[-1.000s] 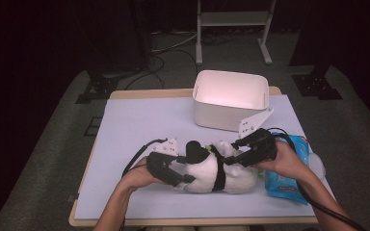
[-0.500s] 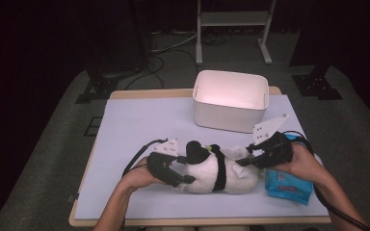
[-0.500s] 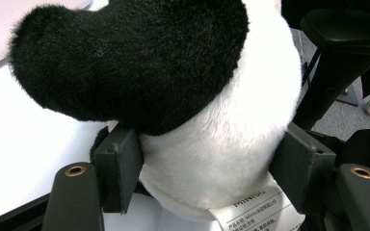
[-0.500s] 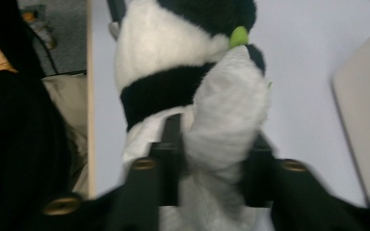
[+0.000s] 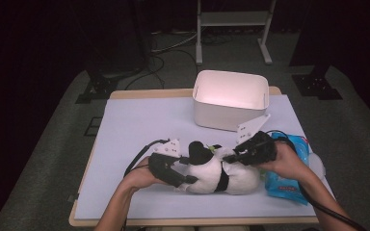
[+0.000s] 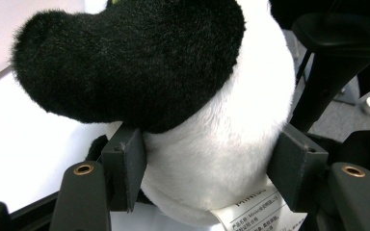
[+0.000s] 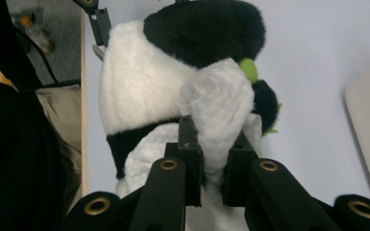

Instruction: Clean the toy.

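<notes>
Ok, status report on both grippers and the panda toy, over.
Left gripper clamps plush panda. Right gripper, jaws just closing, pinches a white limb. White bin behind, blue packet alongside.

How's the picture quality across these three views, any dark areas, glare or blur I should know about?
High view: the floor around the table is very dark, while the inside of the white bin glows overexposed. Left gripper view: the plush panda is so close that its fur looks soft, and the sheet at left is washed out. Right gripper view: evenly lit, the fur between the right tongs fairly sharp, the left edge in deep shadow.
</notes>
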Tool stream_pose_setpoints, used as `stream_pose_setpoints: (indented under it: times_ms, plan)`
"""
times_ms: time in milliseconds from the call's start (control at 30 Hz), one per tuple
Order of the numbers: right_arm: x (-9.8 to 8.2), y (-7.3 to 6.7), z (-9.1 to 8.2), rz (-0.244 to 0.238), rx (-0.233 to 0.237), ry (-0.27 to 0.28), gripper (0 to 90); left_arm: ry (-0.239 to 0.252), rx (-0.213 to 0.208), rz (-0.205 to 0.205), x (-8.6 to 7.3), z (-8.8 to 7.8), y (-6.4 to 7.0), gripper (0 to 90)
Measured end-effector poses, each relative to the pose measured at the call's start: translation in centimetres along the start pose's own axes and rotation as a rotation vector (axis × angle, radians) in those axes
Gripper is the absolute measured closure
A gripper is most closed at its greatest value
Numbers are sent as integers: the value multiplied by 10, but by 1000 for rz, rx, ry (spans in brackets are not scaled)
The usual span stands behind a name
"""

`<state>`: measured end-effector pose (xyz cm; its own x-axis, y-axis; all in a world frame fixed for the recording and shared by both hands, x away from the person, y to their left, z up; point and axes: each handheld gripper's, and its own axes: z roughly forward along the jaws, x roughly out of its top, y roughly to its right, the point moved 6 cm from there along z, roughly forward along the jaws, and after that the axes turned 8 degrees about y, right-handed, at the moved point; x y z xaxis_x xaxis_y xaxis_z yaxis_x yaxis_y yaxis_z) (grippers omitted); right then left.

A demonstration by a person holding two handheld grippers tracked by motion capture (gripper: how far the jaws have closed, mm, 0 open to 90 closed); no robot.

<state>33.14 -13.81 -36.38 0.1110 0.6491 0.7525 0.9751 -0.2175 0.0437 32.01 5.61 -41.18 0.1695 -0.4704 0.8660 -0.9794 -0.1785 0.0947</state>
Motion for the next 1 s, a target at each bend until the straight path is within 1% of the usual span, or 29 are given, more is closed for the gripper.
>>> stream_pose_setpoints:
  times_ms: [67, 167, 267, 367, 467, 500, 567, 633, 667, 833, 1000]
  plan:
    - [1, 0, 2, -2, 1, 0, 811, 9, -3, -9, -2, -1, -1, 366]
    - [-3, 2, -4, 12, -5, 8, 811, 12, -7, -10, -3, -1, -1, 367]
    - [-9, 3, -14, 27, -15, 23, 811, 11, -6, -5, -2, 0, -1, 366]
    - [-17, 6, -26, 45, -32, 38, 810, 10, -6, -8, -2, 0, 0, 366]
    - [-28, 9, -37, 66, -53, 35, 810, 11, -6, -9, -2, 0, 0, 366]
    - [-31, 10, -40, 79, -59, 34, 810, 11, -6, -9, -2, 0, -1, 366]
    - [-37, 11, -43, 91, -63, 35, 810, 12, -8, -3, -2, 0, -1, 367]
    - [-40, 11, -44, 106, -56, 50, 810, 11, -9, -1, -1, 0, -1, 367]
    - [-40, 11, -43, 106, -54, 51, 810, 11, -9, -3, -1, 0, -1, 367]
    - [-29, 10, -31, 80, -45, 46, 810, 11, -8, -5, -2, 0, -1, 368]
    - [-17, 9, -17, 71, -17, 62, 810, 15, -10, 1, -1, 0, -1, 369]
